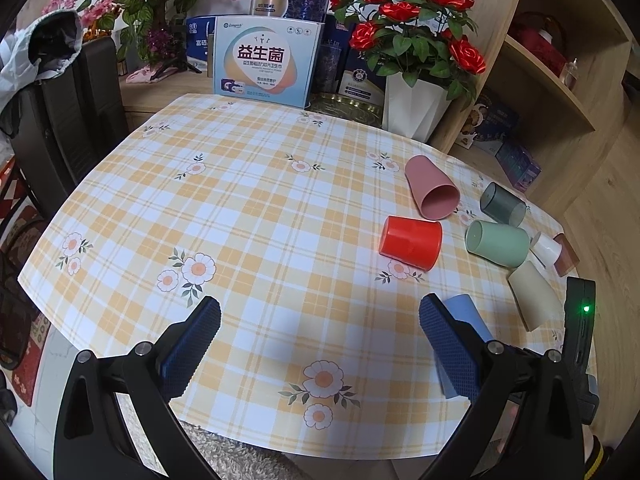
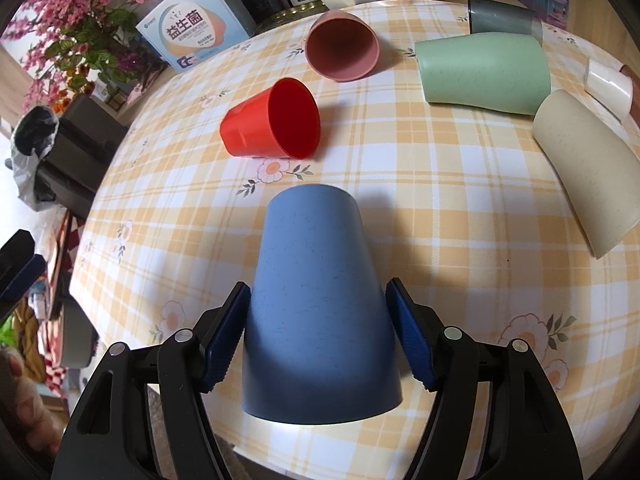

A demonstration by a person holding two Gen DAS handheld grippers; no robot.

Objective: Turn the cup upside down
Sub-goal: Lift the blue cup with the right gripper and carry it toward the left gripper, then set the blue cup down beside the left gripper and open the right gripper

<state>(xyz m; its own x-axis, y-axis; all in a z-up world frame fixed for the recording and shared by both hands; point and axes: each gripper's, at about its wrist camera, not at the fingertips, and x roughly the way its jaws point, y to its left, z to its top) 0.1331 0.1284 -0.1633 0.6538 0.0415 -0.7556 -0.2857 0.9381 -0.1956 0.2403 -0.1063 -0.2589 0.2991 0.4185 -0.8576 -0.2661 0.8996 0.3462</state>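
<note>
Two blue pads of your right gripper [image 2: 316, 336] bracket the blue cup [image 2: 316, 300], one on each flank of its wall near the wide end, closed in against it or very nearly so; a sliver of gap may remain at the pad on the 3 o'clock side, so I judge this a grip on the cup rather than a loose bracket, though I can't be sure it is firm. The cup points its closed base toward 12 o'clock and its open rim back toward you at 6 o'clock, over the near edge of the table [image 2: 460, 208]. Holding it across the wall rather than by the rim makes sense: a roll of your wrist would then bring the mouth down onto the cloth.

Your left gripper [image 1: 320, 336] holds nothing, its jaws spread wide above bare tablecloth; it looks parked clear so it does not crowd the turn. From its camera the blue cup [image 1: 466, 312] shows at about 4 o'clock, partly behind the right-hand pad.

Further out in the right wrist view, the other cups lie on their sides: the red cup [image 2: 272, 124] at 11 o'clock, the pink cup [image 2: 342, 46] beyond it near 12, the green cup [image 2: 484, 72] and grey cup [image 2: 504, 16] at 1 o'clock, the cream cup [image 2: 588, 168] at 2 o'clock. None is touching the blue one, so I judge you have room to set it down mouth-first where it is.
</note>
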